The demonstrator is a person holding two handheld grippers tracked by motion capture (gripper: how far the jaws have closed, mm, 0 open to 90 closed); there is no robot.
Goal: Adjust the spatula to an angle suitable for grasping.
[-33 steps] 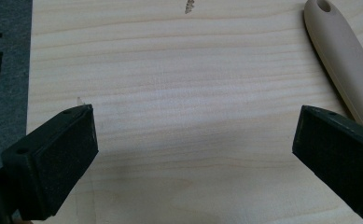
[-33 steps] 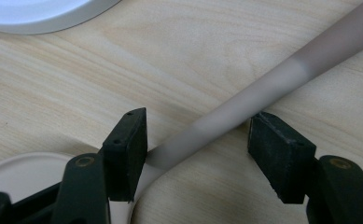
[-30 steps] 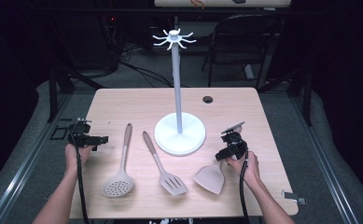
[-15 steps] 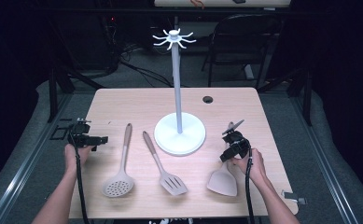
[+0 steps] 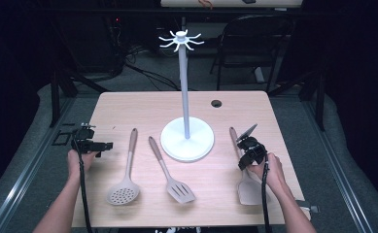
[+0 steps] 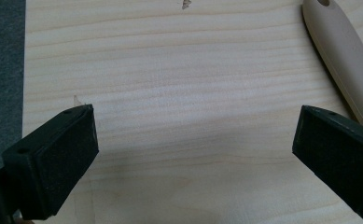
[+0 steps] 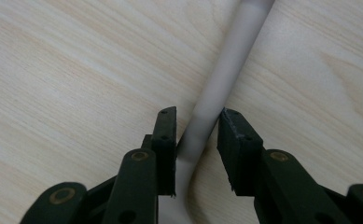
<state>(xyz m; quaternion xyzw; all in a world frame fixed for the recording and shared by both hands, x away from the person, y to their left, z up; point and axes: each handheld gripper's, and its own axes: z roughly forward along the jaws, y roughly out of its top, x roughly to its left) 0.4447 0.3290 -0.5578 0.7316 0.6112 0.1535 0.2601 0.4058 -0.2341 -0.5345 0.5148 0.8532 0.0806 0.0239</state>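
A pale wooden table (image 5: 128,104) with fine straight grain and rounded corners is taking up most of the high view, with a small dark round hole (image 5: 216,103) sitting in its top near the far edge. A white stand (image 5: 186,131) is rising from the table's middle on a flat round base, its thin smooth post ending in a crown of curled hooks. Three long kitchen tools with matte grey heads are lying flat on the wood. A skimmer (image 5: 125,174) with a round perforated head and a tan handle is lying left of the stand, and its rounded tan handle end is showing at the top right of the left gripper view. A slotted turner (image 5: 171,171) is lying just beside it, nearer the middle. A solid spatula (image 5: 247,182) is lying at the right of the table, with its broad plain blade towards the person and its handle pointing away. The right gripper (image 7: 195,133) is coming down over the spatula's smooth grey neck; its black jaws have just been closing and are sitting on either side of that neck, with a sliver of wood visible on each side, so the pads are not pressing yet. The left gripper (image 6: 193,135) is hovering over bare wood near the table's left edge, its blocky black jaws standing wide apart with nothing between them. No writing can be read on anything.
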